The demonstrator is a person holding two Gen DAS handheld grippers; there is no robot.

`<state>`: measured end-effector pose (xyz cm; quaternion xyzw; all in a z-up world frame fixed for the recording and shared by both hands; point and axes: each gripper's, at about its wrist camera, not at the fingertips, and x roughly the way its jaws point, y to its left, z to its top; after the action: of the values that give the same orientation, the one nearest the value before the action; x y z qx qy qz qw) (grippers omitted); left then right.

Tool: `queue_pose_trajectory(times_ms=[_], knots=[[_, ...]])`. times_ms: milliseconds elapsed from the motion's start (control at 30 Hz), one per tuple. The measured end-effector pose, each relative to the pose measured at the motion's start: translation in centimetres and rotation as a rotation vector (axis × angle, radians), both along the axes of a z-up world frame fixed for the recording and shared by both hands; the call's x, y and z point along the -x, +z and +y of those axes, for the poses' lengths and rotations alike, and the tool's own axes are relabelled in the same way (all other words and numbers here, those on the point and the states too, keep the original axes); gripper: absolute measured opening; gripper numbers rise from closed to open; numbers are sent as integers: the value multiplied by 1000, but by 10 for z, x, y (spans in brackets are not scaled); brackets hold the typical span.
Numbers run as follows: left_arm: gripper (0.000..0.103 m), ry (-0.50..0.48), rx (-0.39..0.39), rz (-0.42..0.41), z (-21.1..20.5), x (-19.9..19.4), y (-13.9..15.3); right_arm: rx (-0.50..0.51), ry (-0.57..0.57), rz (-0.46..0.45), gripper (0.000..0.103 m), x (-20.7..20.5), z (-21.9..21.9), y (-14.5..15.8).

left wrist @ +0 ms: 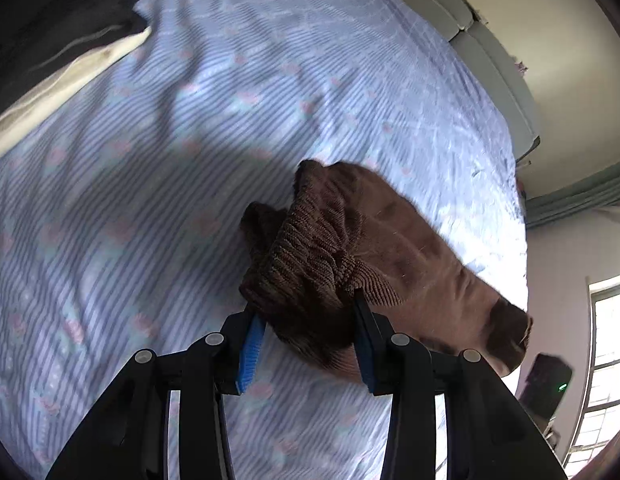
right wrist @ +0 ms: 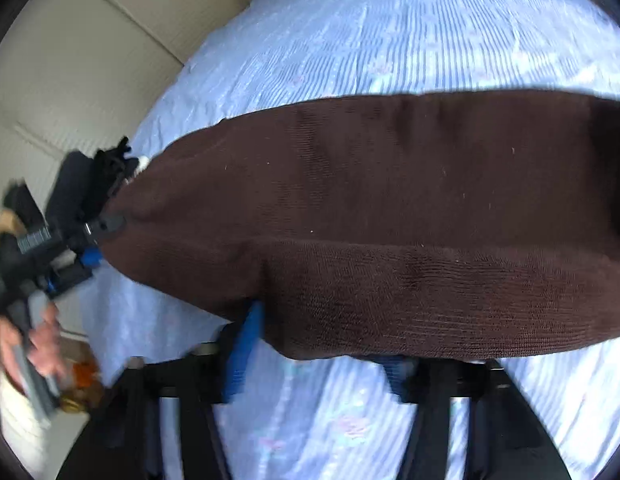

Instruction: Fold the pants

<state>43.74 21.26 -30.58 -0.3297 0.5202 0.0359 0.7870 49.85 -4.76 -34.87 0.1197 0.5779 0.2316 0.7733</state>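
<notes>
Brown knit pants [left wrist: 374,240] hang above the striped bed sheet [left wrist: 149,160]. In the left wrist view my left gripper [left wrist: 305,312] has its blue-padded fingers [left wrist: 251,344] set wide, with the bunched ribbed waistband between them. In the right wrist view the pants [right wrist: 370,220] stretch across the frame as a wide brown band. My right gripper [right wrist: 322,340] sits under their lower edge, its blue pad [right wrist: 245,348] showing at the left; the fabric hides the fingertips. My left gripper also shows there [right wrist: 97,240], at the band's left end.
Dark and cream clothes [left wrist: 61,52] lie at the bed's far left. A padded headboard [left wrist: 490,52] and wall run along the right. A window [left wrist: 606,360] is at the lower right. A cream wall panel [right wrist: 69,80] lies left of the bed.
</notes>
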Motion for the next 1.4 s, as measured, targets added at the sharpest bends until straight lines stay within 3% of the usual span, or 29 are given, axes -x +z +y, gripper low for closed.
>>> queue_pose_trajectory(times_ms=[33, 67, 133, 167, 300, 367, 400, 433, 467, 567, 667, 767, 800, 833, 900, 1033, 1133, 1233, 1367, 1400], knots=[[37, -4, -15, 9, 0, 6, -1, -6, 19, -3, 24, 4, 1, 5], [37, -13, -37, 16, -1, 13, -1, -11, 35, -13, 20, 8, 2, 10], [18, -18, -55, 29, -2, 26, -2, 15, 92, -53, 19, 24, 10, 29], [15, -23, -58, 45, -2, 32, -4, 26, 112, -58, 18, 32, 13, 33], [15, -36, -81, 119, 5, 56, -12, 101, 146, 35, 16, 50, 22, 4], [27, -69, -145, 102, 7, 56, 0, 117, 132, 80, 18, 51, 23, -12], [42, -84, -164, 81, 8, 54, 6, 139, 110, 121, 20, 50, 23, -19], [53, -101, -194, 48, 9, 48, 16, 165, 99, 143, 28, 51, 25, -20], [56, -119, -220, 19, 9, 43, 22, 192, 91, 151, 41, 55, 25, -18], [63, -239, -287, -57, 0, 11, 35, 244, 64, 138, 46, 69, 24, -1], [63, -319, -299, -74, -9, -26, 25, 282, -25, 55, 48, 74, 19, 30], [62, -309, -246, -42, -8, -54, 5, 343, -154, -55, 56, 62, 7, 55], [59, -290, -218, -20, -9, -61, -3, 370, -197, -93, 56, 53, 4, 61], [50, -269, -196, -3, -8, -64, -10, 390, -210, -106, 56, 45, 2, 63], [34, -209, -136, 45, -4, -64, -20, 411, -214, -125, 56, 31, 2, 66], [30, -121, -57, -32, 7, -32, 9, 384, -222, -178, 56, 22, -1, 80], [30, -117, -99, -28, 13, -14, 21, 400, -235, -212, 56, 19, -6, 85], [31, -165, -190, 45, 6, -20, 0, 480, -258, -244, 56, 15, -15, 87], [33, -183, -331, 109, -13, -35, -7, 738, -306, -369, 56, 7, -30, 91], [38, -190, -396, 130, -21, -39, -4, 805, -340, -406, 57, 3, -42, 93]])
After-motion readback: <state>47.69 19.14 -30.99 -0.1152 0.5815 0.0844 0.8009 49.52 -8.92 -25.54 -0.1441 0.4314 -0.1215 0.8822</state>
